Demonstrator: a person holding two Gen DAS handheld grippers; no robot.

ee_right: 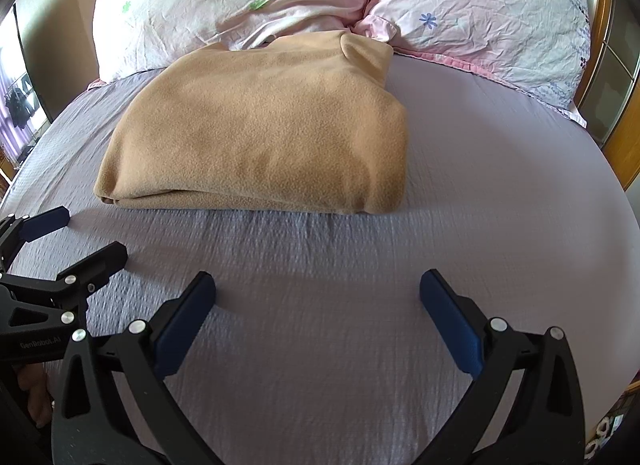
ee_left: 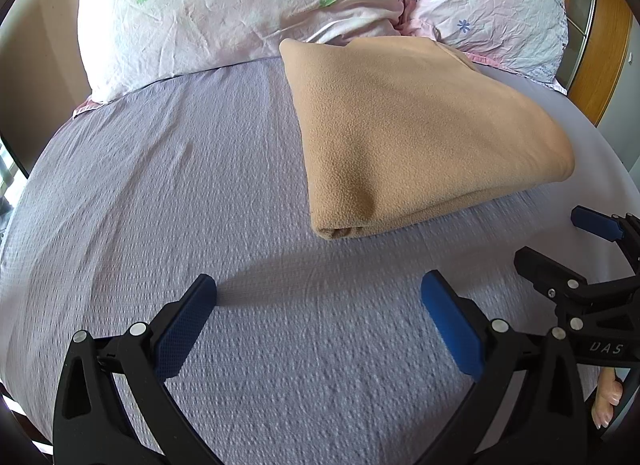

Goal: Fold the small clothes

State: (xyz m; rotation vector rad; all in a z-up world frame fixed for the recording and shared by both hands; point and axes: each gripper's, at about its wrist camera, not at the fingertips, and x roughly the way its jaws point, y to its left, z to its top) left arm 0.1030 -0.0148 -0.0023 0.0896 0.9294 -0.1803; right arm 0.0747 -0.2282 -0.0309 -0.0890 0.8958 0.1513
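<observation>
A tan fleece garment [ee_left: 416,133] lies folded in a thick rectangle on the lilac bed sheet [ee_left: 200,193], its far end against the pillows. In the right wrist view it [ee_right: 264,129] lies straight ahead. My left gripper [ee_left: 318,289] is open and empty, above the sheet, short of the garment's near left corner. My right gripper [ee_right: 318,289] is open and empty, above the sheet in front of the garment's near edge. Each gripper shows in the other's view, the right one [ee_left: 560,241] at the right edge, the left one [ee_right: 80,233] at the left edge, both open.
Two pink flowered pillows [ee_left: 240,9] [ee_left: 492,5] lie at the head of the bed. A wooden frame [ee_left: 600,49] stands at the far right. The bed's left edge and a wall [ee_left: 36,65] are to the left.
</observation>
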